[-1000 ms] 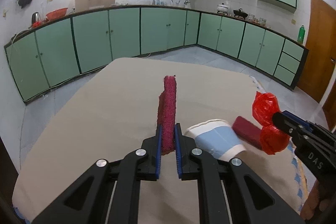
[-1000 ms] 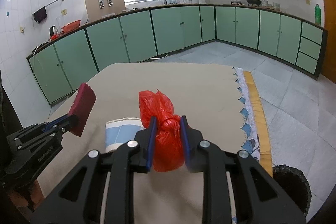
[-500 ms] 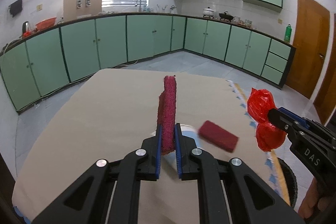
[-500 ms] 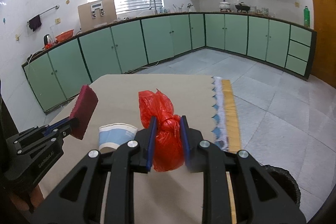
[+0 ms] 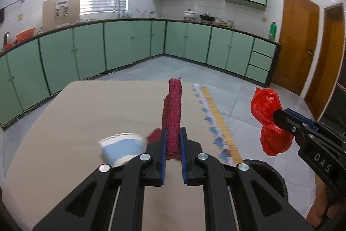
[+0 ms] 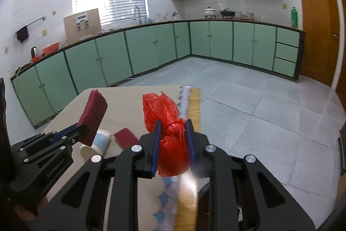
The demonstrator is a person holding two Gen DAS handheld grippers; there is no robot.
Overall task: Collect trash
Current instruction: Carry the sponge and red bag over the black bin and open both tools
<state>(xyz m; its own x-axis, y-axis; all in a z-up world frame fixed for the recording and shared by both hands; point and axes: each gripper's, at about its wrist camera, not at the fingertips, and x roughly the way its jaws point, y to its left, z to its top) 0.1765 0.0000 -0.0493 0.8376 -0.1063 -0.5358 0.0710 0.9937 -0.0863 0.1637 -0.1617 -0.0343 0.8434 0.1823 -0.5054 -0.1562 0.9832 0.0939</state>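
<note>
My left gripper is shut on a dark red scrub sponge, held upright above the beige table; it also shows in the right wrist view. My right gripper is shut on a knotted red plastic bag, held over the table's right edge; the bag also shows in the left wrist view. A blue and white paper cup lies on its side on the table, and a second dark red sponge lies flat beside it.
A dark round bin stands on the floor below the table's right edge, mostly hidden behind the grippers. The tablecloth has a blue and yellow patterned border. Green kitchen cabinets line the far walls across grey tiled floor.
Both grippers have swung to the right with their loads, toward the table's right edge. The cup and flat sponge have shifted left in the views, and the bin has come into sight.
</note>
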